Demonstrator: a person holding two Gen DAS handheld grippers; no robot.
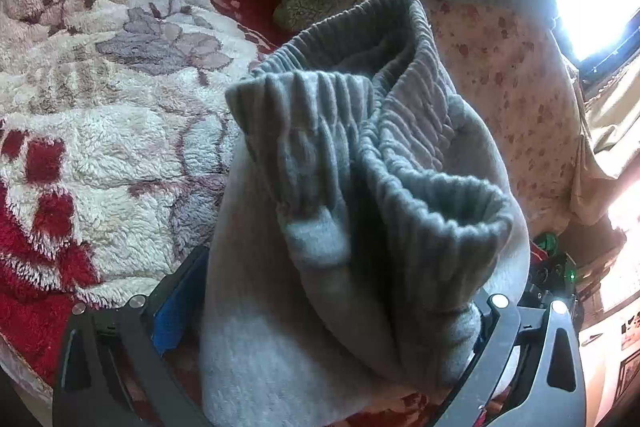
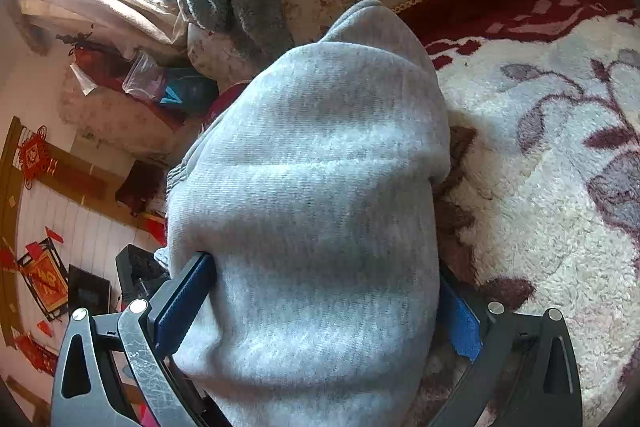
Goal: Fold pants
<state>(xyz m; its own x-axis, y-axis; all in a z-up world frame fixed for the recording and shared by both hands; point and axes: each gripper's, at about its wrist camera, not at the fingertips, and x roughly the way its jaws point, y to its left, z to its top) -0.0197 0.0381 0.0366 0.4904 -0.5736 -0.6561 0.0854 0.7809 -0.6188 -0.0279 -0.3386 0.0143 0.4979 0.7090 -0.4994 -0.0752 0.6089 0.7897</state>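
Pants lay bunched between both hand-held grippers: left spread, right wide, grip unclear (cloth filled it). Released thus, they might slump crooked on the blanket.

Each wrist camera looks forward and downward along its own fingers, very close to the grey pants. Both views share the pants and the floral blanket beneath.

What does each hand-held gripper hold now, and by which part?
The right hand-held gripper appears to clamp the grey pants across their smooth bunched cloth. The left hand-held gripper stands open around the waistband end, gripping nothing.
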